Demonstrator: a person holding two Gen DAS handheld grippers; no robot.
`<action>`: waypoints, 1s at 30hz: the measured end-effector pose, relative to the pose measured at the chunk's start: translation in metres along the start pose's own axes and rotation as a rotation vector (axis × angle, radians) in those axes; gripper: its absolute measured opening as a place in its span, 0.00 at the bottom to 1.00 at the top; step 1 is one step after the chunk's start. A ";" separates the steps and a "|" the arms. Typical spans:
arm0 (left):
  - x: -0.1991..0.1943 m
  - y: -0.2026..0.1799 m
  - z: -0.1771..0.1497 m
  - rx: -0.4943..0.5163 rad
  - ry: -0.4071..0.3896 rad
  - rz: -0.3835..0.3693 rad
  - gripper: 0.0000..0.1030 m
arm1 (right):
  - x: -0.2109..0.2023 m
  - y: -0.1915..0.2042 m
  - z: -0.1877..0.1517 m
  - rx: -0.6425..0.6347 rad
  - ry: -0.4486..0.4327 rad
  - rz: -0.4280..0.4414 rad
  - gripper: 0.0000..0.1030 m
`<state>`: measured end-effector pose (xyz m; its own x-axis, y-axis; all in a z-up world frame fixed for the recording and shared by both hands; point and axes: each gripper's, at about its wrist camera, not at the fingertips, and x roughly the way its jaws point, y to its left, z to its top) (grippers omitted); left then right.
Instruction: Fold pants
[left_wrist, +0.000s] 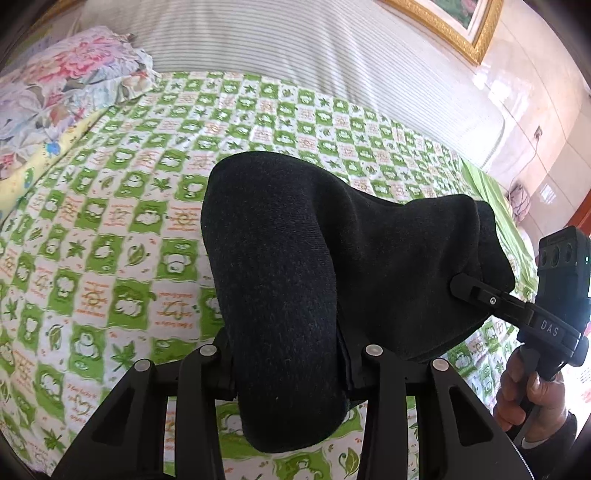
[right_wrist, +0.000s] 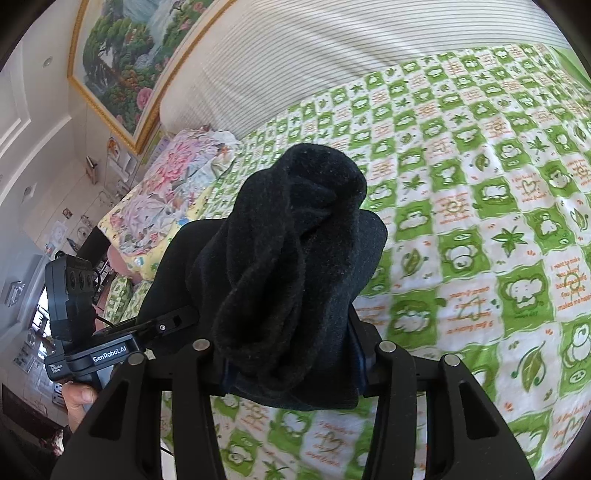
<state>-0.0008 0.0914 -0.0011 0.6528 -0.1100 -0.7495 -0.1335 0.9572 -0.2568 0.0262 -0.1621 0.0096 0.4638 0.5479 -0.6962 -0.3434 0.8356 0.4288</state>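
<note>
Black knitted fleece pants (left_wrist: 295, 280) held up above the green-and-white checked cartoon-print bedsheet (left_wrist: 110, 229), bunched into a thick roll, clear of the sheet where visible. Left black two-finger gripper (left_wrist: 288, 365) clamped on one end of the pants, fabric packed between its fingers and hanging down past them toward the sheet. Right black two-finger gripper (right_wrist: 291, 369) clamped on the other end, a twisted wad of fleece rising out of its fingers, blue pad edges just visible either side of the cloth. In the left wrist view the right gripper (left_wrist: 480, 291) comes in from the sheet's right side, finger tip pressed into the pants, the person's right hand (left_wrist: 524, 391) around its handle. In the right wrist view the left gripper (right_wrist: 166, 325) sits at the left of the pants, fingers buried in the cloth, left hand (right_wrist: 79, 398) on its grip. Floral-print pillow in pink and lilac (left_wrist: 62, 85) lies at the sheet's far left corner, touching it. White striped padded headboard (left_wrist: 295, 48) runs along the sheet's far edge. Gold-framed landscape painting (right_wrist: 125, 62) hangs on the wall above the headboard
</note>
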 end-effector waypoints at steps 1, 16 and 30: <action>-0.003 0.003 -0.001 -0.005 -0.006 0.003 0.38 | 0.001 0.003 0.000 -0.005 0.001 0.003 0.47; -0.046 0.033 -0.010 -0.049 -0.085 0.030 0.38 | 0.012 0.052 -0.002 -0.070 0.000 0.042 0.47; -0.068 0.063 -0.012 -0.121 -0.127 0.045 0.38 | 0.030 0.090 -0.001 -0.127 0.016 0.059 0.47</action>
<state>-0.0622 0.1562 0.0261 0.7319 -0.0259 -0.6809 -0.2484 0.9204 -0.3021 0.0084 -0.0706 0.0265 0.4275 0.5941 -0.6814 -0.4708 0.7898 0.3932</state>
